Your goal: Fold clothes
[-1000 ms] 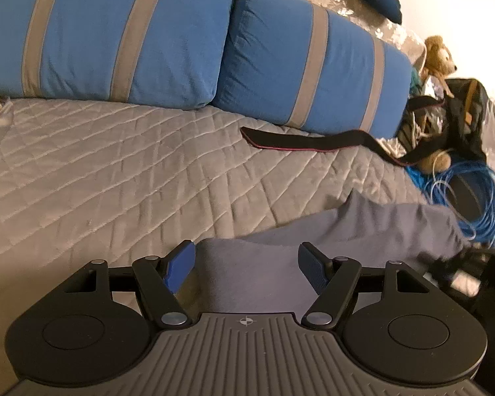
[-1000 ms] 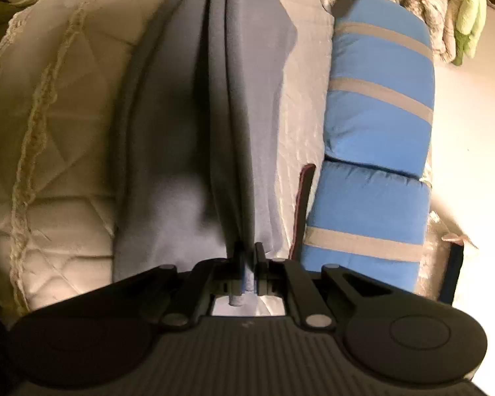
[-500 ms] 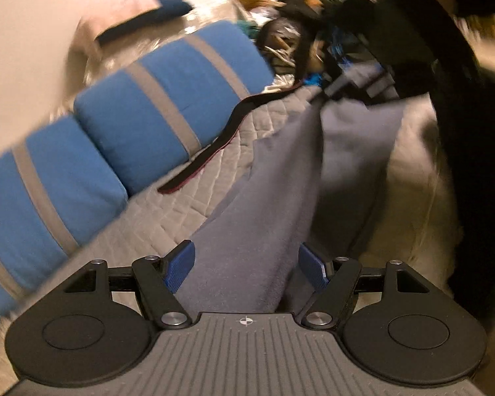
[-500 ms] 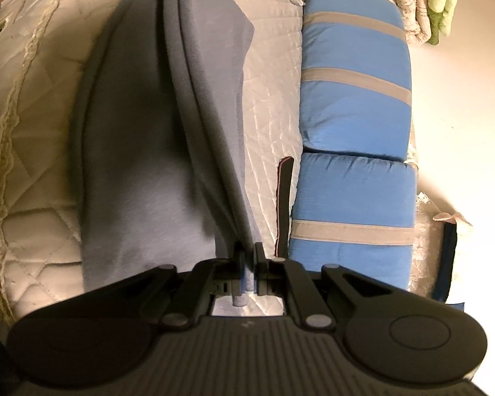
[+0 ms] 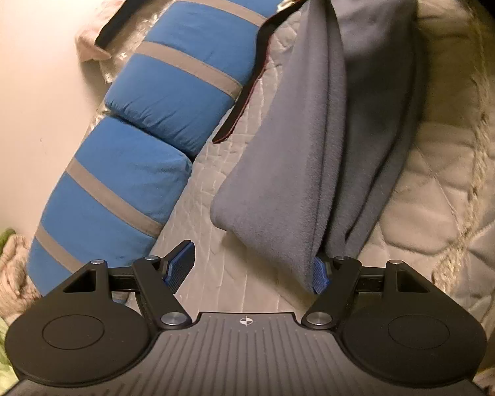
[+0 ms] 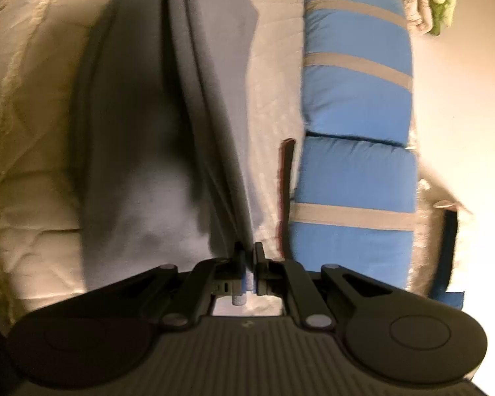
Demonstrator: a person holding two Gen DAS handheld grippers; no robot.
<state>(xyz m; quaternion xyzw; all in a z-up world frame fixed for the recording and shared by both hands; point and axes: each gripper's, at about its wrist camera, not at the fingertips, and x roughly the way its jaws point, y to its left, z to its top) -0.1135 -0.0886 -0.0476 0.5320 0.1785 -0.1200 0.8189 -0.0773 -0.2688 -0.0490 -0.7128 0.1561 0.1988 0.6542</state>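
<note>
Over the quilt (image 5: 452, 178), we see the grey cloth (image 5: 280, 165) stretched in the air, sagging into soft folds. At nine o'clock in the left view lie blue pillows (image 5: 168, 105); a dark strap (image 5: 247, 76) runs at twelve. Our left gripper (image 5: 250, 269) stands wide apart, gripping nothing, the cloth's limp corner brushing its right pad. Our right gripper (image 6: 249, 259) is pinched tight on a cloth edge. The fleece looks light, floppy, not slippery; we judge that hanging corner the place to grip.
</note>
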